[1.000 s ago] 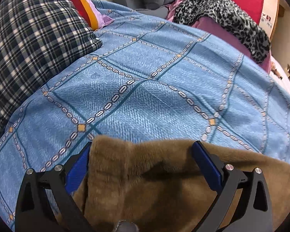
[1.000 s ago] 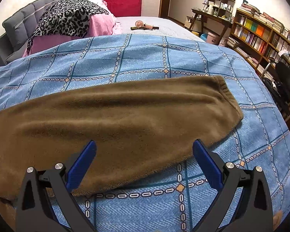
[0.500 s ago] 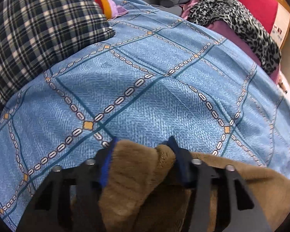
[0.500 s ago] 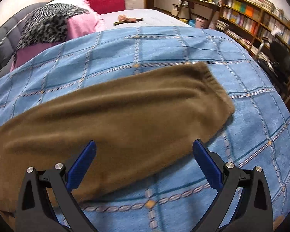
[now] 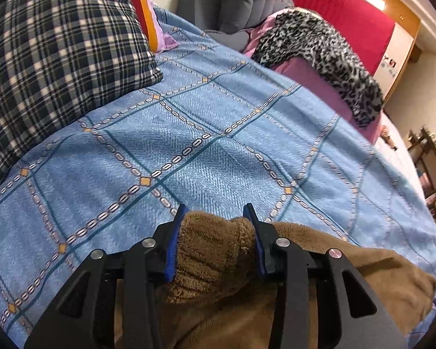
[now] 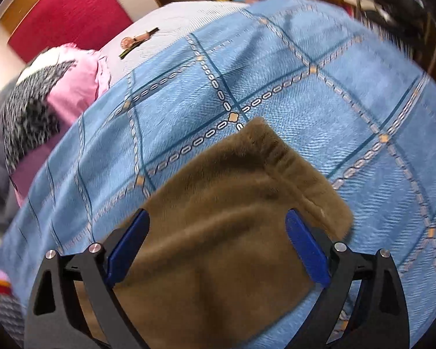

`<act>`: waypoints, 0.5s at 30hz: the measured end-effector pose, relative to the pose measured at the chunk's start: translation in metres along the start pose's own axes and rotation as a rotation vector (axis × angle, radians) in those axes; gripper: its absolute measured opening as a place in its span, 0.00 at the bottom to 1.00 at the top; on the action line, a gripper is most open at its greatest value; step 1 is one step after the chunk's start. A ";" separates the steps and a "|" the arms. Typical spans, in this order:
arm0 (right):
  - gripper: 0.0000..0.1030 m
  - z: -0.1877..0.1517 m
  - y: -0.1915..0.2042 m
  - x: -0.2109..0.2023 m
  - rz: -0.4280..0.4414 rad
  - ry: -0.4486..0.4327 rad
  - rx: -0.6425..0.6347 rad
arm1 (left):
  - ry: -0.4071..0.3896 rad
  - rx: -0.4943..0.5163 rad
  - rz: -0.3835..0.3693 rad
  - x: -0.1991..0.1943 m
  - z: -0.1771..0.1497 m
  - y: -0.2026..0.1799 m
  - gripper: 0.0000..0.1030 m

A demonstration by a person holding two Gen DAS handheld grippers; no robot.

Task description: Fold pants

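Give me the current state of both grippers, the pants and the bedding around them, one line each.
left gripper: shut on a bunched fold of the pants.
right gripper: open, fingers straddling the leg end.
brown pants: lying on the bedspread, cuffed end flat, one part pinched up.
blue bedspread: spread out under the pants.
plaid pillow: resting at the bedspread's edge.
leopard-print blanket: draped over purple bedding.

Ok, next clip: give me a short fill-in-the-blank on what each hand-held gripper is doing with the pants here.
1. The left hand-held gripper is shut on a bunched fold of the ____ fleece pants.
2. The right hand-held gripper has its jaws ____, the pants' hem lying ahead of them.
3. The pants lie on a ____ checked bedspread.

Missing words: brown; open; blue
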State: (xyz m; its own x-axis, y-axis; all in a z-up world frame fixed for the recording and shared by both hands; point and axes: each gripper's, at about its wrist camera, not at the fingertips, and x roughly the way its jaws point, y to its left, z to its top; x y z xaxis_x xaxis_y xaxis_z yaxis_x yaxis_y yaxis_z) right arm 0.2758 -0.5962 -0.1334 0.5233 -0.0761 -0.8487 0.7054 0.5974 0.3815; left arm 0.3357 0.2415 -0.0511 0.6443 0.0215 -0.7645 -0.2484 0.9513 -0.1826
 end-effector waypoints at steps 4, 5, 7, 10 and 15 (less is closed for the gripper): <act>0.88 0.010 -0.006 0.010 0.045 0.030 0.075 | -0.018 0.007 -0.023 -0.030 -0.011 0.008 0.38; 0.88 0.011 -0.006 0.011 0.055 0.032 0.088 | -0.021 0.004 -0.029 -0.037 -0.015 0.011 0.38; 0.88 0.013 -0.006 0.011 0.066 0.033 0.094 | -0.021 -0.004 -0.039 -0.050 -0.023 0.016 0.38; 0.88 0.013 -0.006 0.010 0.087 0.042 0.109 | -0.014 -0.007 -0.045 -0.066 -0.039 0.026 0.37; 0.88 0.015 -0.009 0.008 0.108 0.046 0.141 | 0.003 -0.059 -0.067 -0.091 -0.062 0.050 0.37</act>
State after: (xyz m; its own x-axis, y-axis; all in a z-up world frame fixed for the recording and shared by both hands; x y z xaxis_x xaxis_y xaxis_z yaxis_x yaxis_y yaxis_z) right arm 0.2804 -0.6142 -0.1380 0.5794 0.0208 -0.8148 0.7082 0.4819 0.5160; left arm 0.2196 0.2683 -0.0290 0.6588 -0.0423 -0.7511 -0.2475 0.9307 -0.2694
